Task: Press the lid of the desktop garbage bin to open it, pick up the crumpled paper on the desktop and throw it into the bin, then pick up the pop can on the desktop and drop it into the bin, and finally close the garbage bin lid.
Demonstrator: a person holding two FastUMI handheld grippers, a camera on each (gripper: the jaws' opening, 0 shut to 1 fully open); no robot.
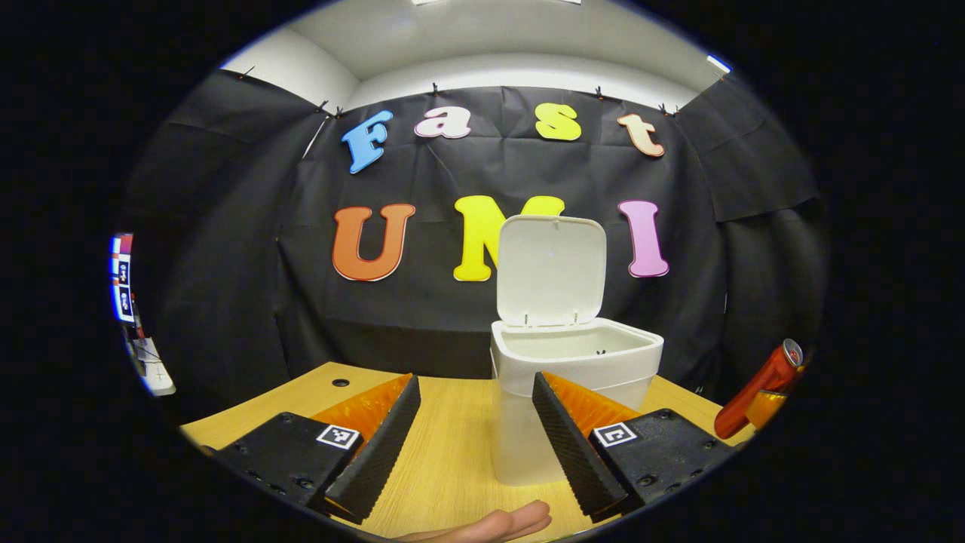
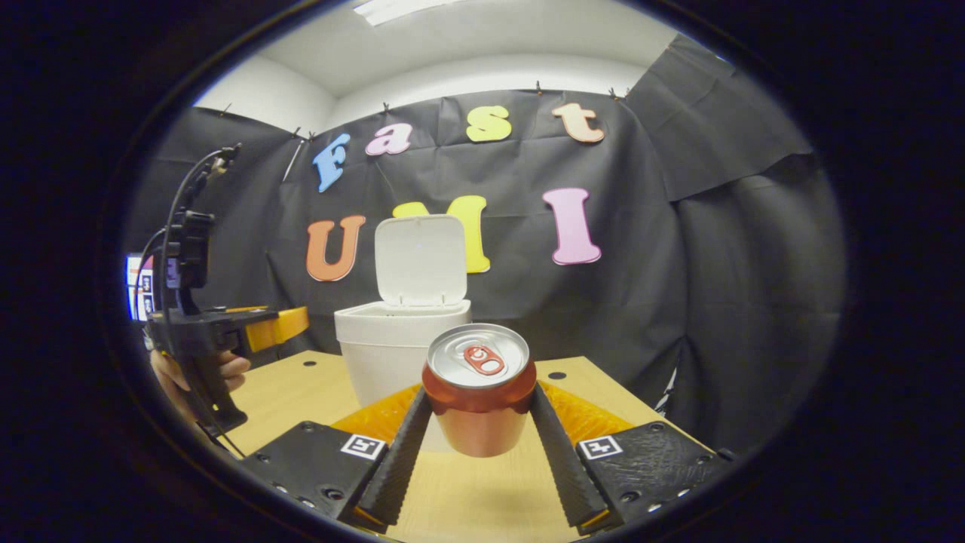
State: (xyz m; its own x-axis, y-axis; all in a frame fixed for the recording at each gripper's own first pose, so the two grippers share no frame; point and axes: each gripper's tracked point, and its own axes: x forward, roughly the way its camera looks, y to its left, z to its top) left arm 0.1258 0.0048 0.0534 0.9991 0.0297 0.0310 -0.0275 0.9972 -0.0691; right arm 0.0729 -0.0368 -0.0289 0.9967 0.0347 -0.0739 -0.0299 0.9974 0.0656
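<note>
The white desktop bin (image 1: 573, 362) stands on the wooden table with its lid (image 1: 550, 268) flipped up and upright. In the left gripper view, my left gripper (image 1: 475, 422) is open just in front of the bin, nothing between its fingers. A red pop can (image 2: 479, 388) with a silver top hangs above the table, clamped between both fingers of my right gripper (image 2: 479, 422), short of the bin (image 2: 399, 339) with its raised lid (image 2: 421, 258). The can (image 1: 761, 388) also shows tilted at the far right of the left gripper view. The bin's inside is mostly hidden.
The wooden table (image 2: 301, 392) has small round holes in its top. In the right gripper view the left gripper (image 2: 226, 332) and the hand holding it (image 2: 226, 369) show at the left. A fingertip (image 1: 497, 524) shows at the bottom of the left gripper view.
</note>
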